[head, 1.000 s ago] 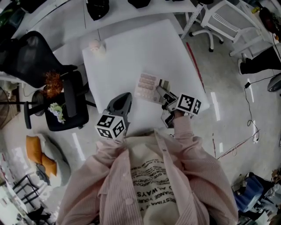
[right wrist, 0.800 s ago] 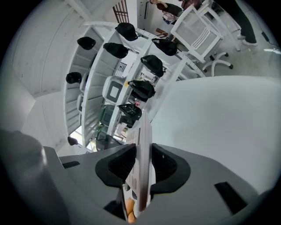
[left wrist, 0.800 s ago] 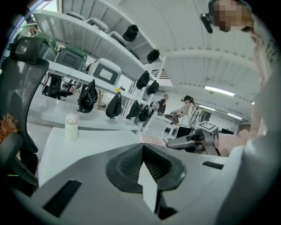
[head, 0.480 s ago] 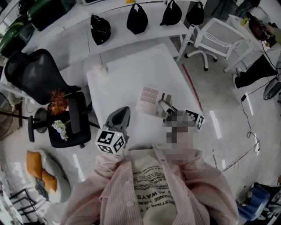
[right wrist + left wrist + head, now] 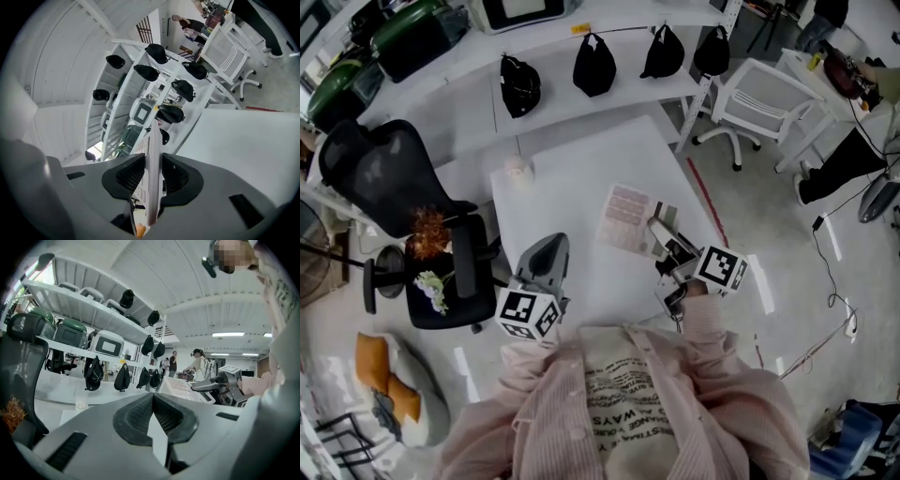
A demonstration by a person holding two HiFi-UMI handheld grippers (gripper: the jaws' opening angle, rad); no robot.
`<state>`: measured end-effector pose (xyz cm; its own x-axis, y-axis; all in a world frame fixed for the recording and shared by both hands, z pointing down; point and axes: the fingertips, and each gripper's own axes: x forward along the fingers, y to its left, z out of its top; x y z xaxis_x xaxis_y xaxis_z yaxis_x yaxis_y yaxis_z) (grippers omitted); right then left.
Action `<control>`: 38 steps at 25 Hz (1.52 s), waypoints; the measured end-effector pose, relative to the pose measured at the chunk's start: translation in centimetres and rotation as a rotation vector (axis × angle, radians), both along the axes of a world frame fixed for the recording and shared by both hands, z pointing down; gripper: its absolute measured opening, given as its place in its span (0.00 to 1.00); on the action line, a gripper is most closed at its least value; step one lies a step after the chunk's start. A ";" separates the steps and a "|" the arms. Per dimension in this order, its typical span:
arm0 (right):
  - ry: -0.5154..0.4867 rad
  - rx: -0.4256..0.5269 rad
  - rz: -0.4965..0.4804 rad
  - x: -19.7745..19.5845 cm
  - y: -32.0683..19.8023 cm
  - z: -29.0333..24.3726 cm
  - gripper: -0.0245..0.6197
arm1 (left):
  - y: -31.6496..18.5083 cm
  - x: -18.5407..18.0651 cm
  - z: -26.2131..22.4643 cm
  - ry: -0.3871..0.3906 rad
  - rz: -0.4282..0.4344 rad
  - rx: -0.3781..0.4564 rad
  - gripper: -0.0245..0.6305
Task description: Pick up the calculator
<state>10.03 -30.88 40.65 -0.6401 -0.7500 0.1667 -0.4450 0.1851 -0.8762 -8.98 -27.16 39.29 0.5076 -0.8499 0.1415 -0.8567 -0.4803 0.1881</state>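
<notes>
The calculator (image 5: 627,217), a flat slab with pink keys, hangs over the right part of the white table (image 5: 567,202). My right gripper (image 5: 660,231) is shut on its near right corner. In the right gripper view the calculator (image 5: 153,136) stands edge-on between the two pads. My left gripper (image 5: 552,242) hovers over the table's near left part, shut with nothing in it; its pads (image 5: 140,414) meet at the tips. From the left gripper view the calculator (image 5: 180,385) and the right gripper (image 5: 212,385) show to the right.
A small white cup (image 5: 517,170) stands at the table's far left corner. Behind the table a shelf (image 5: 609,89) carries several black bags. A black office chair (image 5: 389,183) is at the left and a white chair (image 5: 759,98) at the right. People stand far off (image 5: 173,364).
Both grippers have risen, the right one with the calculator in it. The head view has tilted up, so the shelf with black bags now shows.
</notes>
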 end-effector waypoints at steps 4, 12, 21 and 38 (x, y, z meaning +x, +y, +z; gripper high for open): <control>-0.021 0.039 0.002 0.2 0.0 -1.4 0.21 | -0.1 -0.3 -1.5 0.002 -0.006 0.033 0.04; -0.029 0.028 0.053 1.6 0.3 -3.0 0.21 | -0.4 -1.4 -3.7 -0.003 -0.020 0.092 0.04; -0.096 0.083 0.051 2.1 0.6 -6.0 0.21 | -0.3 -1.9 -5.3 -0.001 -0.032 0.133 0.04; -0.112 0.107 0.048 2.5 1.5 -6.4 0.21 | 0.2 -1.4 -5.1 -0.003 -0.032 0.125 0.04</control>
